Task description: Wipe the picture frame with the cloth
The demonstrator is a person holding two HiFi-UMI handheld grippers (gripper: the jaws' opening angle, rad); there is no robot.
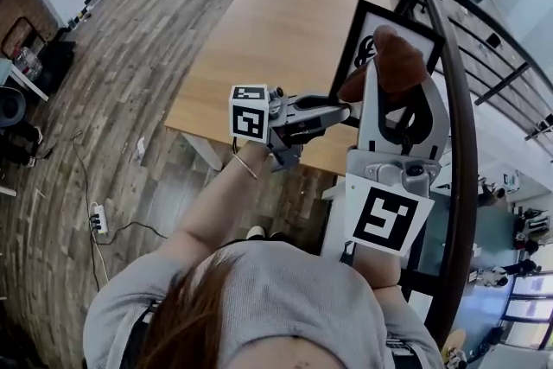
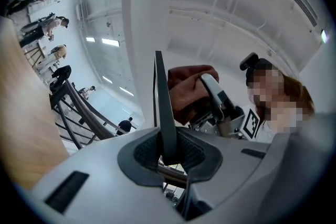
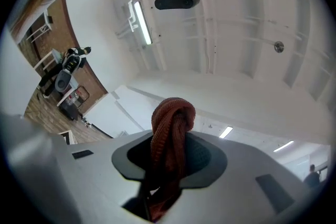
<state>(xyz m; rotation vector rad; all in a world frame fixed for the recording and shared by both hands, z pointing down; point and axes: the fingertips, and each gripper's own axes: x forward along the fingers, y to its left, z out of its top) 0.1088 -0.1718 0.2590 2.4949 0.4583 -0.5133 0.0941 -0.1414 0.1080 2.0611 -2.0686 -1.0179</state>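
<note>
You hold the black picture frame (image 1: 352,56) up at centre right of the head view, your left tool (image 1: 342,110) clamped narrow on its lower edge. Your right tool (image 1: 393,91) grips a bunched rust-brown cloth (image 1: 399,56) right at the frame's face. The wooden desk (image 1: 276,30) lies beneath, upper centre.

The cloth (image 1: 399,56) is rust-brown with a fine ribbed knit. The picture frame (image 1: 371,30) is black around a white mat, with a dark line drawing inside. The table (image 1: 276,30) is pale honey wood, and the floor (image 1: 121,82) is grey-brown planks. The left gripper (image 1: 341,110) and right gripper (image 1: 399,86) are light grey with dark pads, their cubes white with black square markers. The person's top (image 1: 285,298) is grey.
</note>
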